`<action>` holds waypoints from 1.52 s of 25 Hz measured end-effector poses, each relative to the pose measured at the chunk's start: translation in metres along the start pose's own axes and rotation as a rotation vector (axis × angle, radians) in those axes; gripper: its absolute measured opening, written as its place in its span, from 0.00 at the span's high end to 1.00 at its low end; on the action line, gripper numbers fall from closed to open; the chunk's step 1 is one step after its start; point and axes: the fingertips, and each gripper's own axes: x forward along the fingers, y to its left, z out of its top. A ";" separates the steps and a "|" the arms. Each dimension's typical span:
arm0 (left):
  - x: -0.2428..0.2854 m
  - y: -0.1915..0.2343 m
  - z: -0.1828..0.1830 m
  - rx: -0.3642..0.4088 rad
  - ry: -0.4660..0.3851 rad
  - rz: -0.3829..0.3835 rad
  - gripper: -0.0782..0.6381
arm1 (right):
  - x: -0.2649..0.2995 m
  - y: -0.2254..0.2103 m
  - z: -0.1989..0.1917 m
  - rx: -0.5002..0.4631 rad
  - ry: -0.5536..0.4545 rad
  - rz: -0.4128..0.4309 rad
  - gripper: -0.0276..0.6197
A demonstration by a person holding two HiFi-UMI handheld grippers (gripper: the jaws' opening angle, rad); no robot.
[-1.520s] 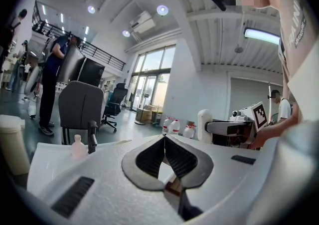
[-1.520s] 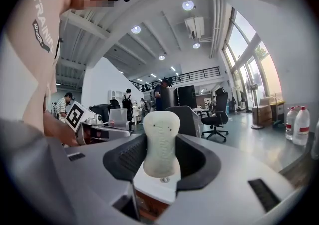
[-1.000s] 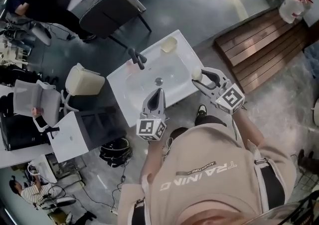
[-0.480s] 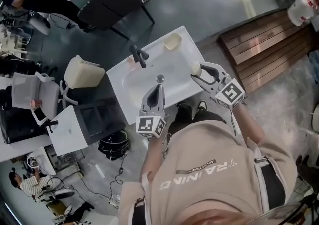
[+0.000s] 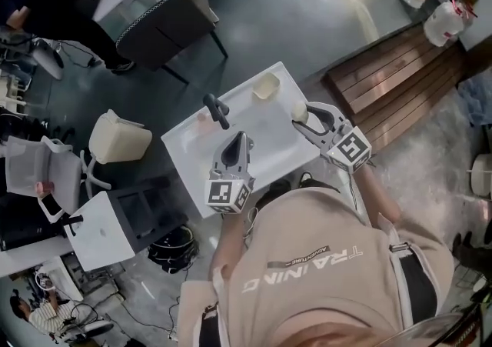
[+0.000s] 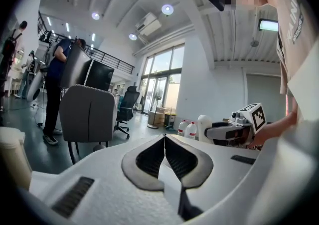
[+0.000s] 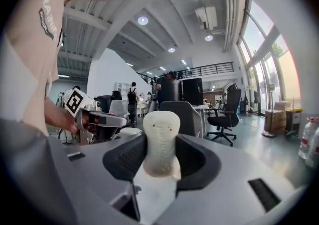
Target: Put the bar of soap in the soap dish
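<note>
My right gripper point(image 5: 304, 119) is shut on a cream bar of soap point(image 5: 300, 111), held above the right end of the white sink top point(image 5: 184, 153). From the right gripper view the soap point(image 7: 160, 143) stands upright between the dark pads. A pale soap dish point(image 5: 265, 85) sits at the sink's far right corner, beyond the soap. My left gripper point(image 5: 240, 138) hovers over the basin's near side, shut with nothing in it; its pads point(image 6: 149, 159) meet at the tips.
A dark faucet point(image 5: 217, 110) stands at the back of the sink. A grey office chair point(image 5: 161, 26) and a cream bin point(image 5: 117, 138) stand on the floor beside it. Wooden decking point(image 5: 392, 76) and water jugs point(image 5: 442, 21) lie to the right.
The view has shifted; sink and both grippers sit slightly higher and to the left in the head view. The right gripper keeps hold of the soap, a little nearer the dish.
</note>
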 end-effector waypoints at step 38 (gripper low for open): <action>0.091 0.067 -0.054 -0.086 0.160 0.121 0.88 | 0.188 -0.087 -0.164 -0.789 0.575 0.499 0.70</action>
